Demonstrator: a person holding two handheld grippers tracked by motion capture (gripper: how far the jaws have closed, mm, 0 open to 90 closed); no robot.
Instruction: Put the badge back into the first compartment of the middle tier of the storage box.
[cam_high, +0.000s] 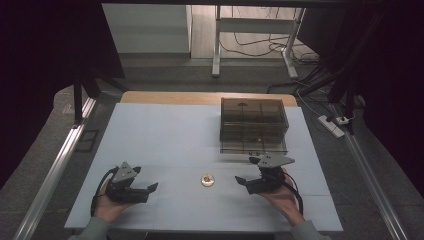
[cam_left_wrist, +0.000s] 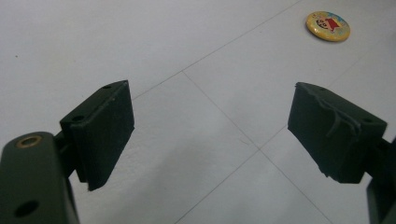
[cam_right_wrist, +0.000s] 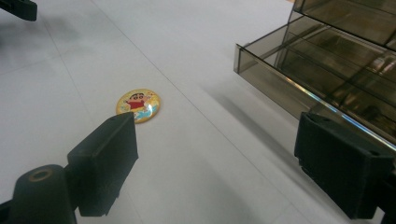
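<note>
At the near edge of the table (cam_high: 165, 130), the left gripper (cam_high: 150, 188) and right gripper (cam_high: 240, 180) rest low in the person's hands, both with jaws spread wide apart and gripping nothing. Between them, slightly farther in, lies the round yellow badge (cam_high: 207, 179), flat on the white surface. Farther back on the right stands the smoky clear drawer box (cam_high: 253, 125).
</note>
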